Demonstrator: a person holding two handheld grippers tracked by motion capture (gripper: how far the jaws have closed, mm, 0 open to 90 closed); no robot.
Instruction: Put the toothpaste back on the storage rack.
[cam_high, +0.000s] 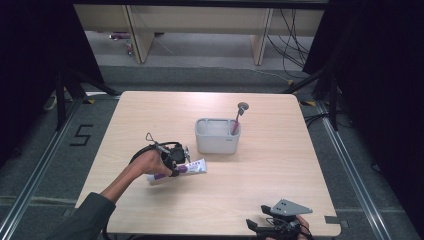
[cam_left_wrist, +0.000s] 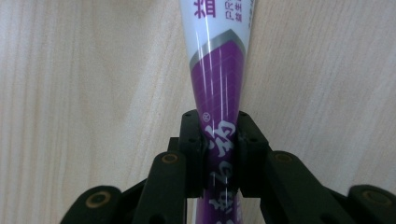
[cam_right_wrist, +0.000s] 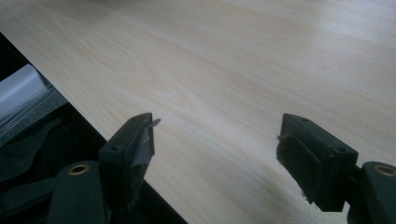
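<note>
Grey caddy (cam_high: 216, 141) holds one upright brush (cam_high: 238, 117) — toothpaste tube (cam_high: 192, 167) outside.

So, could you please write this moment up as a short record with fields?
surface: wooden table
left gripper: shut on the toothpaste tube, pads pressing its purple part
tube position: left of centre, in front of the grey holder
holder contents: one toothbrush, leaning at the right end
right gripper: open, nothing between its jaws, at the table's near right edge
</note>
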